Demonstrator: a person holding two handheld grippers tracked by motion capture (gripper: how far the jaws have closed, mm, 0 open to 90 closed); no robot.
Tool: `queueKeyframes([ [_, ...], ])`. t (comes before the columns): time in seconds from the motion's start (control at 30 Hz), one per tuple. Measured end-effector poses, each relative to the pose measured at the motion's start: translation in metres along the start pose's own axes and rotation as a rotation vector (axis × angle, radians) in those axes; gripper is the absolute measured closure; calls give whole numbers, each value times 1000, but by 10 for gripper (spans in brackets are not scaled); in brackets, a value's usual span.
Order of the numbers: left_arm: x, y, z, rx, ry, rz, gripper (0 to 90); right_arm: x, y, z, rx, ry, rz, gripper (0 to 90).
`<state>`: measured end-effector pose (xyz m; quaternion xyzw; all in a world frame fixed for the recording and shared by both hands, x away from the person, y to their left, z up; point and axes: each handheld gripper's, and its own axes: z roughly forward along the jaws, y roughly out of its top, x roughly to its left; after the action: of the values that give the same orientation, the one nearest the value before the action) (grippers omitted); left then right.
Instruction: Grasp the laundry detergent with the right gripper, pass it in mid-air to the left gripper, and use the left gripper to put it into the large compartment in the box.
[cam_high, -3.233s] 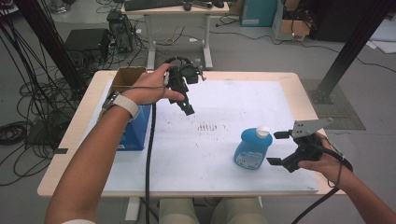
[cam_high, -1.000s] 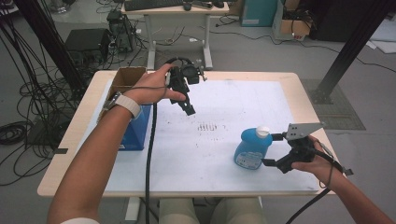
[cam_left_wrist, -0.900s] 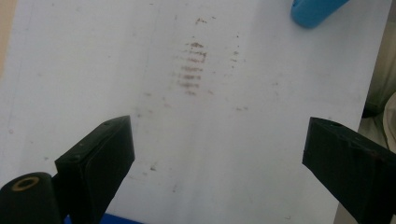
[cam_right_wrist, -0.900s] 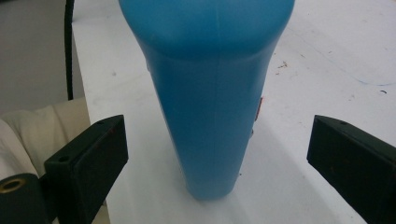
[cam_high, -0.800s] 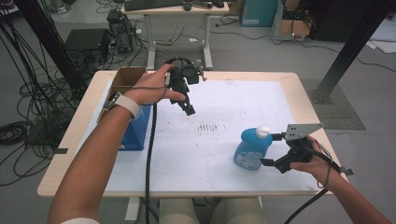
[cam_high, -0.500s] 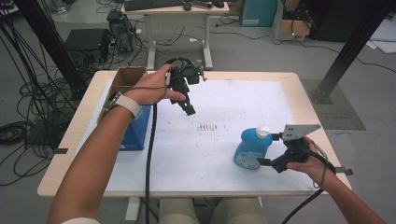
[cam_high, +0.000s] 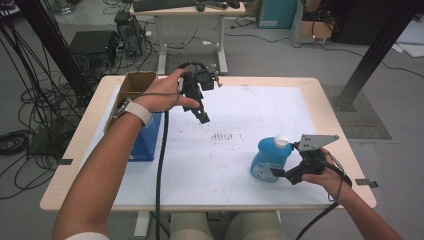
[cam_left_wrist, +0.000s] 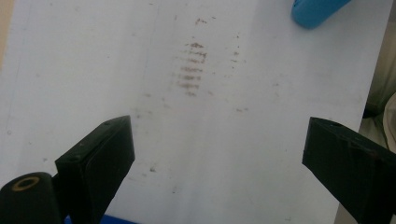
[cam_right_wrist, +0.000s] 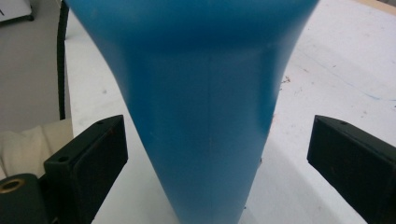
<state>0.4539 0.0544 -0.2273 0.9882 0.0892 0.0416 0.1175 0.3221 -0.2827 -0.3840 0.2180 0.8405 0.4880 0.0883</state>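
Observation:
A blue plastic bottle (cam_high: 265, 159) with a white cap stands upright on the white table top (cam_high: 250, 105) at the front right. My right gripper (cam_high: 280, 169) lies level at its right side. In the right gripper view the bottle (cam_right_wrist: 201, 116) rises between the two black jaws, with a gap on each side, so the right gripper (cam_right_wrist: 217, 149) is open. A person's left hand holds my left gripper (cam_high: 202, 116) above the table's back left, pointing down. It is open (cam_left_wrist: 219, 163) with nothing between its jaws, and the bottle's edge (cam_left_wrist: 317, 9) shows far off.
An open cardboard box (cam_high: 135, 85) and a blue box (cam_high: 147, 142) stand at the table's left edge. Dark smudges (cam_high: 223, 135) mark the middle of the white top. The left gripper's cable (cam_high: 160, 170) hangs down across the front of the table.
The right hand has slid its gripper a little to the left, so its jaws now flank the bottle. The left hand and gripper have stayed still.

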Motion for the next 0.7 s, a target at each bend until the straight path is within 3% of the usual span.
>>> queueKeyframes([
  [0.57,0,0,1,-2,0,-3,95,2,-3,10,-38,1,4,87],
  [0.7,0,0,1,-1,2,-2,95,5,-4,12,-32,-2,43,100],
])
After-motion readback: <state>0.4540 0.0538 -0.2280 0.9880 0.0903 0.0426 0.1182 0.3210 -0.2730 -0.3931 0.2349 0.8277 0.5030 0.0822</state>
